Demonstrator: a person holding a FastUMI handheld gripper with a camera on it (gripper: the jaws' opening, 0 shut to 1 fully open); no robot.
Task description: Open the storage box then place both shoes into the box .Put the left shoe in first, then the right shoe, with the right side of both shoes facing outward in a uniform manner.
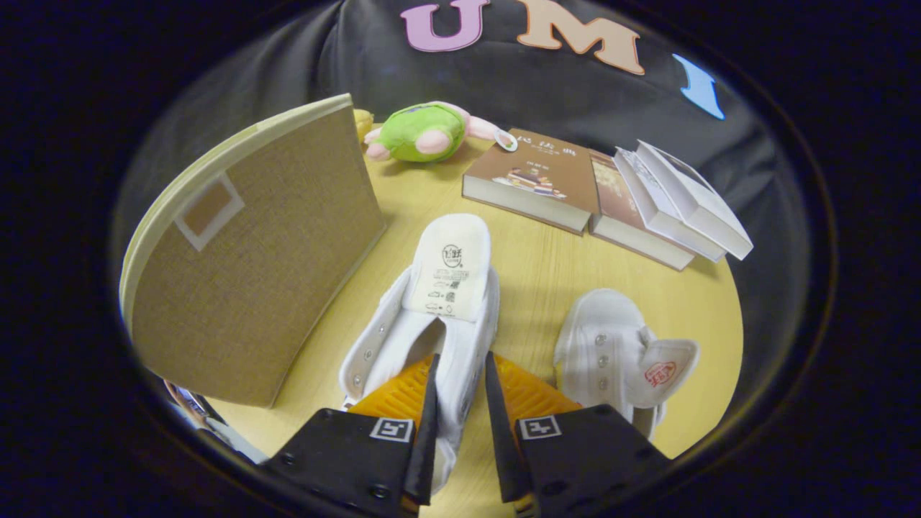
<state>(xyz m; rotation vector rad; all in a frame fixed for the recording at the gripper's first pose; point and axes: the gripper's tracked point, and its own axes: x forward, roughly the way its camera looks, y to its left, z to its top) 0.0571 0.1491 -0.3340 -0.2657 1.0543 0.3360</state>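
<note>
While tool (pixel 460 374) pinches white shoe (pixel 432 309), box (pixel 252 252) stands beside.

1. Near shoe (pixel 432 309) lies on the table (pixel 532 273), its side wall between the gripper (pixel 460 374) fingers.
2. Second shoe (pixel 619 352) at three o'clock.
3. Storage box (pixel 252 252) at ten o'clock.
4. Books (pixel 604 194) at one o'clock, plush toy (pixel 424 133) at twelve.

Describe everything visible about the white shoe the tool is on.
The white canvas shoe lies on the wooden table, its tongue folded forward with the printed underside showing and metal eyelets along the unlaced opening. The tool is closed on its side wall, one finger inside the opening and one outside. It sits between the fabric storage box and the second white shoe.
</note>
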